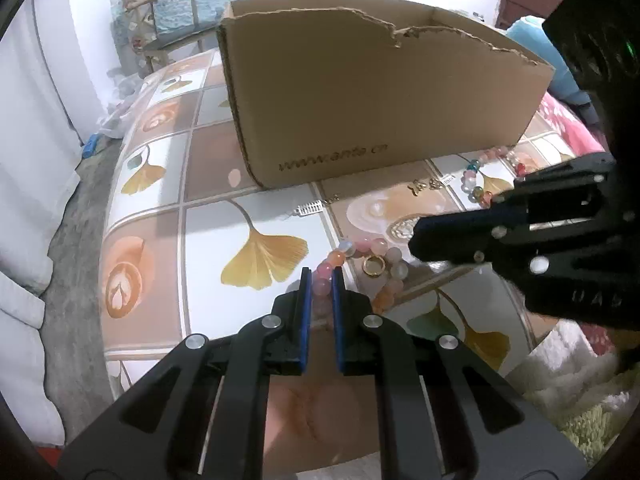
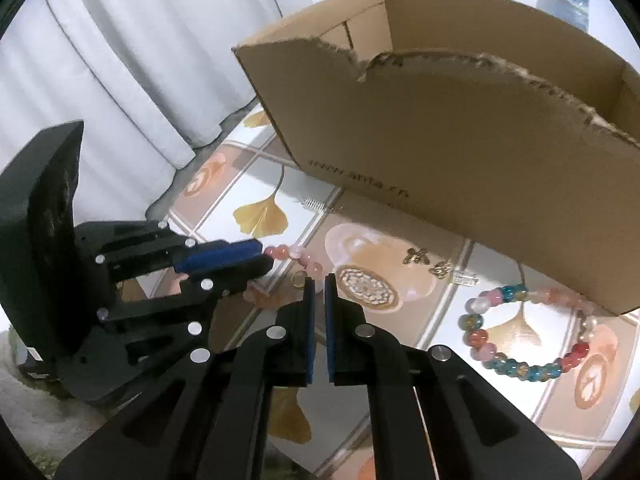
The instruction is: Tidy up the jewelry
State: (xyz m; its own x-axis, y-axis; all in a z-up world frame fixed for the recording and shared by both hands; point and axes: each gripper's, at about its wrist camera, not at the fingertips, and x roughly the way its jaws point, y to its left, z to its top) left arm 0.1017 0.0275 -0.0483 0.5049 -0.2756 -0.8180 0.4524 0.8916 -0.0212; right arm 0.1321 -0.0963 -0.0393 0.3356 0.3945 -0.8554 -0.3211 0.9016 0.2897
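- Left claw [image 1: 321, 276]: jaws nearly together, blue pads pinching a bead at the near-left arc of the pink bracelet [image 1: 378, 249], which lies on the table [image 1: 224, 224].
- From the right wrist view, the same claw [image 2: 266, 261] comes in from 9 o'clock, with the bracelet [image 2: 298, 256] trailing off its tip toward 3 o'clock.
- Right claw [image 2: 319, 282]: jaws almost shut, only a thin slit between the blue pads; whether anything is caught in it cannot be told. Its tips sit just beside the bracelet's far beads and a small gold ring [image 2: 297, 279].
- In the left wrist view the ring [image 1: 374, 266] lies inside the bracelet's loop, and the right claw [image 1: 418, 240] reaches in from 3 o'clock, covering part of the loop.
- Box [image 1: 376, 92]: open-topped brown cardboard with a ragged, torn front edge and printed lettering, standing at 12 o'clock beyond both claws.
- Earrings [image 2: 428, 262]: two small gold pieces at 1 o'clock from the right claw, near the box's front wall.
- Second bracelet [image 2: 528, 336]: a loop of glossy round beads in blue, pink, red and white, at 3 o'clock, its far side running under the box's front edge.
- Table cover: glossy squares printed with yellow ginkgo leaves and coffee cups.
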